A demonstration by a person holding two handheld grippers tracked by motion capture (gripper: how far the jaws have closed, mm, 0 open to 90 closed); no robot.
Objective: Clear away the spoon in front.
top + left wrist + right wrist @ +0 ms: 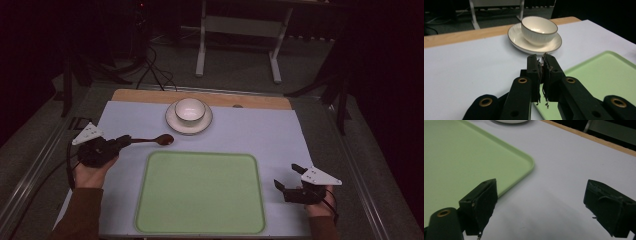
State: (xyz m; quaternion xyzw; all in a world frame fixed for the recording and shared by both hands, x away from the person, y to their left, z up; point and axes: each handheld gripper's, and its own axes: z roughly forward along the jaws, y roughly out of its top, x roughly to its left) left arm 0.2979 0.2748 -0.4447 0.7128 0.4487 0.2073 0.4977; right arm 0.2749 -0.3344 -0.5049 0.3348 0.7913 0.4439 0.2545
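Left of the green tray (200, 192), the left claw (124, 142) was clenched on the handle of a brown spoon (159, 139), best carried level and low over the bench (260, 130), while the right claw (288, 176) hung released.

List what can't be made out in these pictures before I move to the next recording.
- Spoon: its handle end is hidden inside the left gripper in the high view; in the left gripper view the closed jaws cover it.
- Bowl: its bottom is hidden by its own near wall in the left gripper view.
- Saucer: cut off by the top edge of the right gripper view.
- Tray: cut off at the left edge there.
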